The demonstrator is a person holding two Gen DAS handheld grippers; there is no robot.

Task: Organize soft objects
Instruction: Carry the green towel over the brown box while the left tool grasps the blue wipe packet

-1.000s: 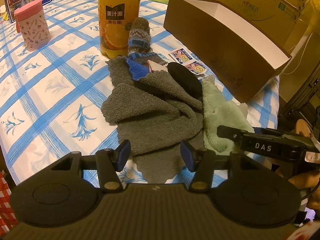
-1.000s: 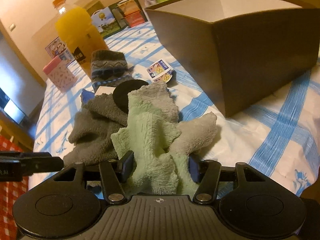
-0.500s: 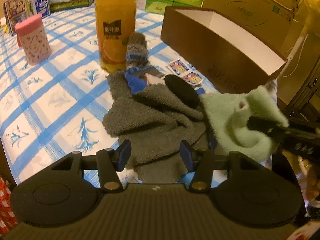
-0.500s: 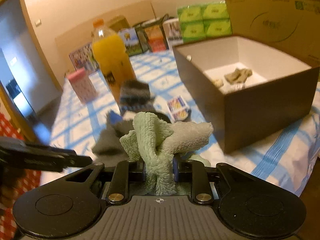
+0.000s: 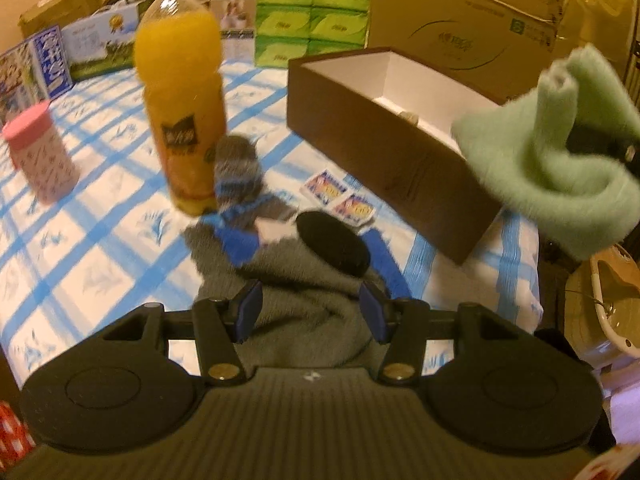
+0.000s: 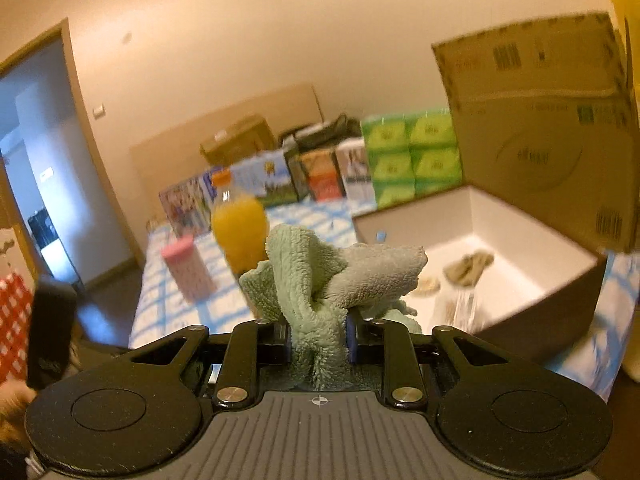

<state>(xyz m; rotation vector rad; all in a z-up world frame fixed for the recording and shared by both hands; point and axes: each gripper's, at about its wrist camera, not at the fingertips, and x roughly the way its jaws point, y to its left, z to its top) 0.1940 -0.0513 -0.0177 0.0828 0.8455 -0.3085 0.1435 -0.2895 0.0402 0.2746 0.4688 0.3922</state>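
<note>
Above the desk's near corner, green fleece cloth pinched in right gripper jaws, clear of the surface, short of brown box; box already holds a few soft pieces; grey towel, knit sock left; left gripper jaws wide, empty.

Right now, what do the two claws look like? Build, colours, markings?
Both match. The left claw has a black ribbed body, two round black discs at the sides, black finger arms on brass-coloured pivot screws, and blue pads. A small white crosshair mark sits at the centre edge. The right claw has the same black body, discs, screws and crosshair; its blue pads barely show. No cables or sleeves are visible.
</note>
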